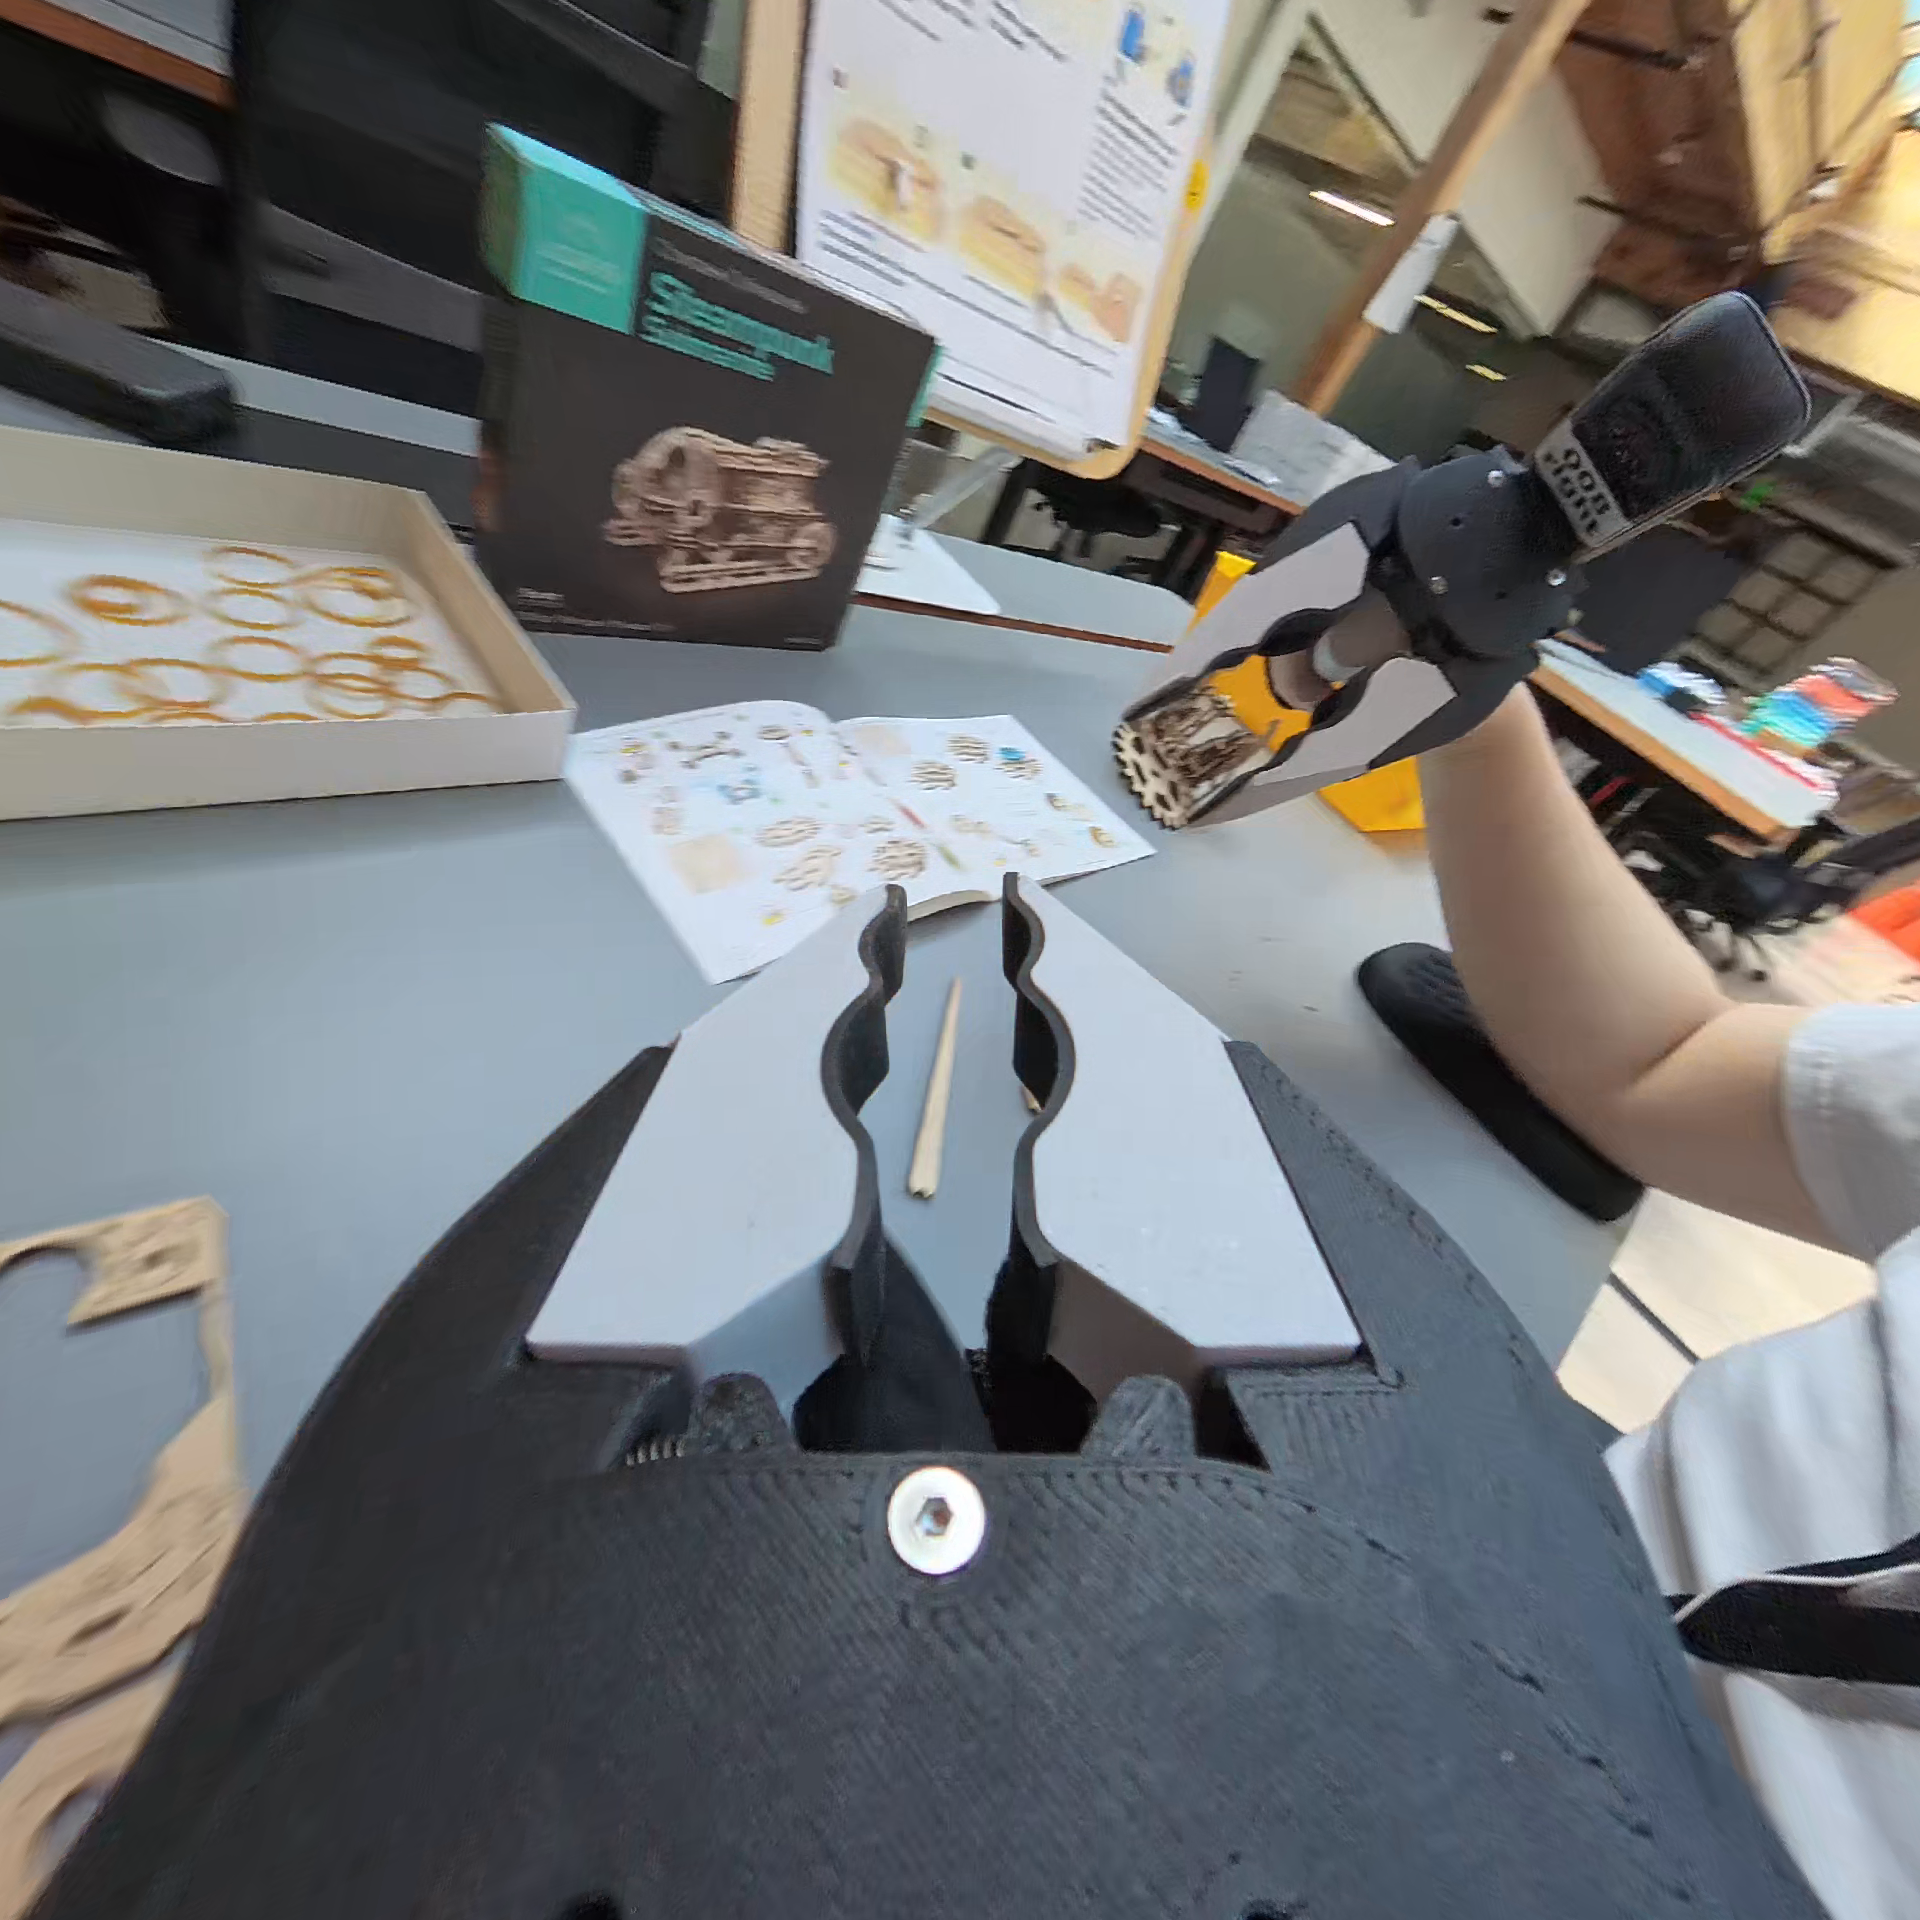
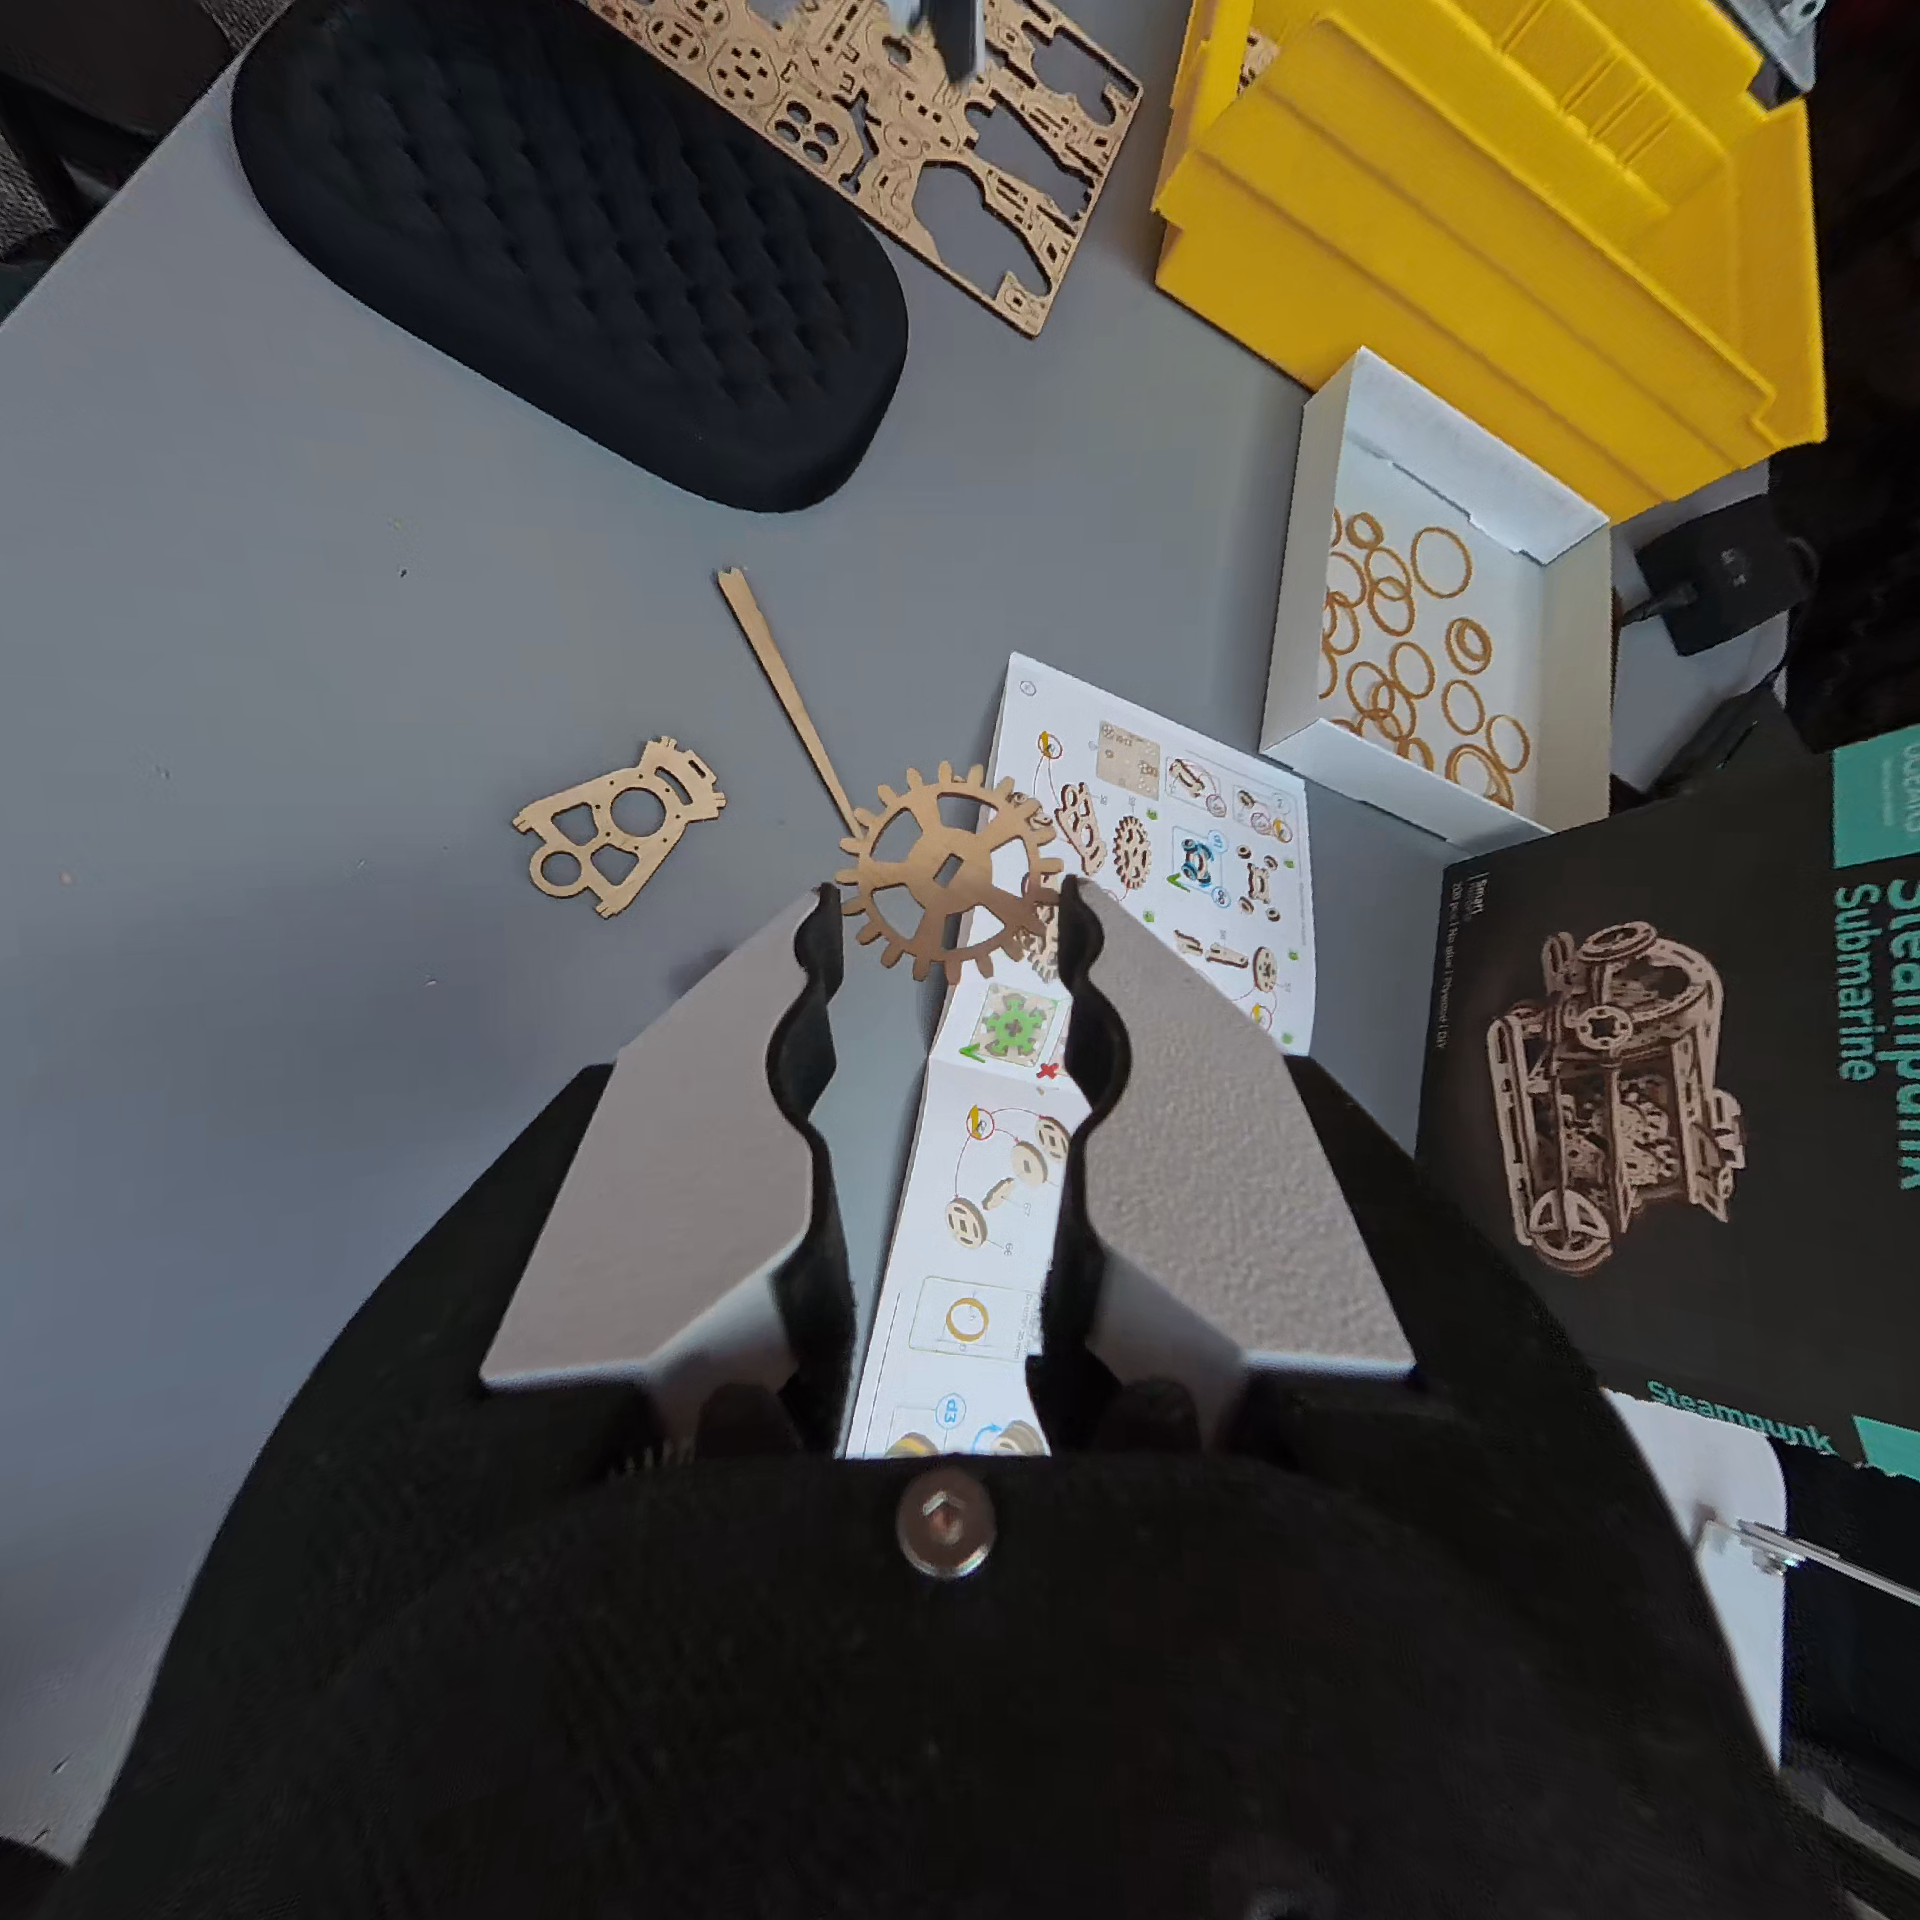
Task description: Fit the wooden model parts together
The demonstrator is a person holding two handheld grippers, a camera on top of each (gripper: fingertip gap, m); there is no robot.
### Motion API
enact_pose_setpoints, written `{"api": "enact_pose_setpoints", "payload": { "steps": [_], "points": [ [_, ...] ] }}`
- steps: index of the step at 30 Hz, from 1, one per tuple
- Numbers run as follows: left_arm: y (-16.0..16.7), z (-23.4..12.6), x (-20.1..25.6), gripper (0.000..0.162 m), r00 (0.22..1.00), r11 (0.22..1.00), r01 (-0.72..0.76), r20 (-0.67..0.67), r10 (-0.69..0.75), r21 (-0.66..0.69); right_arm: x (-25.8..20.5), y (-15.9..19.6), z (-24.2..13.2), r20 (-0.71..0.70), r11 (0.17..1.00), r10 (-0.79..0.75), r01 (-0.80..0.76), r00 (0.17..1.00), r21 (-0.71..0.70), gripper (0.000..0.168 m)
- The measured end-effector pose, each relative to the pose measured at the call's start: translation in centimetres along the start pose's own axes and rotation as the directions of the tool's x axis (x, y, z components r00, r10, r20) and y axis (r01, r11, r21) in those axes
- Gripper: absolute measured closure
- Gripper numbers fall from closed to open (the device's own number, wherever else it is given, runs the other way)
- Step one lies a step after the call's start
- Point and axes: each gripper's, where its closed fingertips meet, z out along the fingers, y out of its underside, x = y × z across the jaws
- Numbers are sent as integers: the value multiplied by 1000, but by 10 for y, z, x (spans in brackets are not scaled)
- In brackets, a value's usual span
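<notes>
My left gripper (image 1: 953, 899) is open and empty, low over the grey table (image 1: 312, 987). A thin wooden stick (image 1: 935, 1091) lies on the table between its fingers, untouched. My right gripper (image 2: 948, 899) is shut on a wooden gear (image 2: 940, 873), held at the fingertips above the table. In the left wrist view the right gripper (image 1: 1184, 764) is raised at the right, and the gear (image 1: 1184, 743) looks like the face of a small gear assembly. A flat wooden plate with round holes (image 2: 618, 831) and the stick (image 2: 790, 696) lie on the table below.
An open instruction booklet (image 1: 852, 810) lies in the middle. A white tray of rubber rings (image 1: 260, 644) and the kit box (image 1: 696, 468) are behind it. A punched wooden sheet (image 2: 883, 125), a black pad (image 2: 571, 239) and yellow bins (image 2: 1486, 229) are near. A person's forearm (image 1: 1558, 935) is at the right. Some 15 cm of space lies between my two pairs of fingers.
</notes>
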Motion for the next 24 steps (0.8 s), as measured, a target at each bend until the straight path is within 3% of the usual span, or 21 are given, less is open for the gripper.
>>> {"api": "enact_pose_setpoints", "payload": {
  "steps": [3,7,11,13,15,18,20,22,24],
  "points": [
    [3,46,32,146,982,996,90,-167,-89,-1,6,-16,-4,-82,998,-47,49,996,28,127],
    [0,82,56,144,953,986,164,-262,-152,25,21,-46,-7,-222,984,-34,72,974,166,127],
    [-10,91,61,144,945,974,200,-283,-163,109,29,-59,-2,-313,970,-23,96,949,221,128],
    [-13,90,58,157,953,971,186,-270,-140,152,29,-64,2,-329,965,-15,100,944,243,127],
    [-13,87,53,161,965,976,149,-239,-109,157,30,-67,4,-340,960,-3,98,940,262,127],
    [-8,81,47,162,967,995,96,-239,-85,33,24,-65,2,-224,955,52,17,973,295,128],
    [5,77,52,162,952,982,39,-292,-93,-186,21,-70,-9,-111,927,117,-68,987,369,128],
    [17,71,55,162,950,919,-104,-310,-21,-380,23,-69,-16,-39,915,179,-152,983,375,128],
    [25,67,53,162,939,806,-286,-320,127,-518,14,-62,-13,31,931,183,-184,983,314,127]
  ]
}}
